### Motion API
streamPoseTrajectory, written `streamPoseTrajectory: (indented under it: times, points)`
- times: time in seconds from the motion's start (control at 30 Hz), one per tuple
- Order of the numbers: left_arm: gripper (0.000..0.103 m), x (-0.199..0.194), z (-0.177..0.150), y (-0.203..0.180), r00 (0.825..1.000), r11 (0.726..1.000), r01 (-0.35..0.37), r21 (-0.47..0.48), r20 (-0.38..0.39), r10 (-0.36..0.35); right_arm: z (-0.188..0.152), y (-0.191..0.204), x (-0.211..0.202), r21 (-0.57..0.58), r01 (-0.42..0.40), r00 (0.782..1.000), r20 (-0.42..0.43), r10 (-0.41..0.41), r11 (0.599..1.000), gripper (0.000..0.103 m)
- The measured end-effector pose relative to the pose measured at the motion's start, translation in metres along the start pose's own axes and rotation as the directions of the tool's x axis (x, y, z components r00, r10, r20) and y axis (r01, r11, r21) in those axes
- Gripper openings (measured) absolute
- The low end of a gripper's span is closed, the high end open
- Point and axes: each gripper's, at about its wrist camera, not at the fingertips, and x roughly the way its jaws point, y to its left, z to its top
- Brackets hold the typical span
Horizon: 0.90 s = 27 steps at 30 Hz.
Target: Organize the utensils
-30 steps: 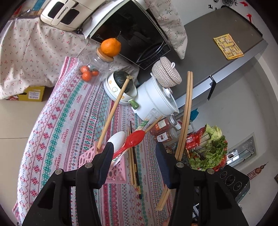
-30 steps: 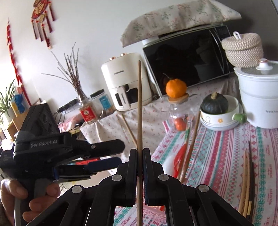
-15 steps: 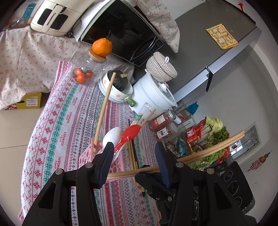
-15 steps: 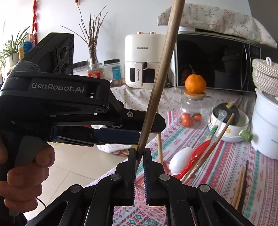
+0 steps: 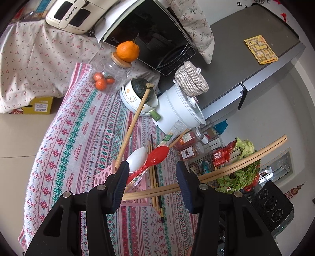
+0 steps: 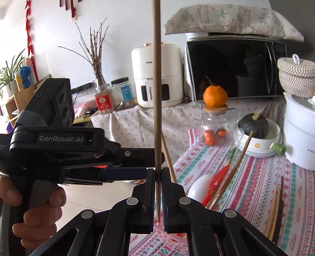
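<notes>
Right gripper [image 6: 157, 189] clenches wooden chopsticks [image 6: 157, 78] upright toward twelve o'clock; left gripper [image 5: 152, 184], level at nine o'clock, gapes above the pink holder [image 5: 102, 176].

Ahead, at upper left of the left-claw view: cream air fryer [image 5: 69, 14], black microwave [image 5: 155, 41] under a floral cloth [image 5: 193, 25]. Ahead and nearer: glass jar [image 5: 110, 76] holding small oranges, capped by a wooden lid carrying an orange [image 5: 127, 51]. Right of the jar: white bowl [image 5: 135, 100] containing a dark green squash [image 5: 140, 87]. Further right: white pot [image 5: 177, 110] topped by a woven lidded basket [image 5: 191, 78]. Far right: leafy greens [image 5: 242, 169]. Below: patterned tablecloth [image 5: 78, 137].
</notes>
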Motion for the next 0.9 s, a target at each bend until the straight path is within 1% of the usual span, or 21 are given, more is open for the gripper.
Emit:
streamPoseTrajectory:
  times: [0.07, 0.2, 0.27, 0.33, 0.4, 0.47, 0.5, 0.53, 0.57, 0.6, 0.67, 0.8, 0.9]
  points:
    - [0.05, 0.001, 0.0, 0.001, 1.0, 1.0, -0.006, -0.003, -0.005, 0.006, 0.0, -0.005, 0.001, 0.015, 0.021, 1.0, 0.004, -0.021, 1.0, 0.004]
    - [0.05, 0.003, -0.002, 0.004, 1.0, 1.0, -0.02, -0.015, -0.012, 0.02, -0.008, -0.012, 0.016, 0.019, 0.082, 0.996, -0.033, -0.082, 0.996, 0.004]
    - [0.05, 0.003, -0.002, 0.005, 1.0, 1.0, -0.023, -0.015, -0.013, 0.023, -0.012, -0.017, 0.024, 0.04, 0.085, 0.995, -0.055, -0.083, 0.996, 0.004]
    - [0.05, 0.003, -0.001, 0.005, 1.0, 1.0, -0.026, -0.013, -0.012, 0.026, -0.016, -0.02, 0.034, 0.042, 0.089, 0.992, -0.094, -0.085, 0.995, 0.005]
    - [0.05, 0.003, -0.001, 0.005, 0.999, 0.999, -0.029, -0.013, -0.012, 0.029, -0.02, -0.022, 0.044, 0.058, 0.069, 0.988, -0.139, -0.06, 0.996, 0.005]
    - [0.05, 0.004, -0.001, 0.006, 0.999, 0.999, -0.036, -0.017, -0.018, 0.036, -0.024, -0.023, 0.055, 0.065, 0.073, 0.977, -0.207, -0.058, 0.995, 0.005]
    - [0.05, 0.004, -0.001, 0.006, 0.999, 0.999, -0.039, -0.019, -0.021, 0.039, -0.025, -0.023, 0.058, 0.065, 0.084, 0.972, -0.226, -0.068, 0.994, 0.008]
    - [0.05, 0.004, -0.001, 0.005, 0.999, 0.999, -0.04, -0.017, -0.022, 0.04, -0.026, -0.025, 0.057, 0.068, 0.098, 0.969, -0.234, -0.079, 0.993, 0.014]
    - [0.05, 0.003, -0.001, 0.005, 0.999, 0.999, -0.041, -0.013, -0.021, 0.041, -0.024, -0.028, 0.055, 0.08, 0.102, 0.97, -0.23, -0.081, 0.992, 0.018]
    - [0.05, 0.003, -0.002, 0.003, 0.999, 0.999, -0.044, -0.006, -0.019, 0.043, -0.022, -0.031, 0.05, 0.099, 0.102, 0.973, -0.219, -0.078, 0.99, 0.026]
    - [0.05, 0.001, -0.003, 0.0, 0.999, 0.999, -0.05, 0.011, -0.012, 0.051, -0.017, -0.04, 0.039, 0.133, 0.104, 0.978, -0.195, -0.076, 0.986, 0.027]
    - [0.05, -0.001, -0.006, -0.009, 0.998, 0.996, -0.067, 0.053, -0.009, 0.068, -0.007, -0.058, 0.017, 0.181, 0.143, 0.978, -0.177, -0.111, 0.973, 0.028]
    - [0.05, 0.0, -0.012, -0.018, 0.996, 0.992, -0.081, 0.095, -0.011, 0.083, 0.001, -0.077, -0.007, 0.205, 0.208, 0.968, -0.182, -0.171, 0.956, 0.039]
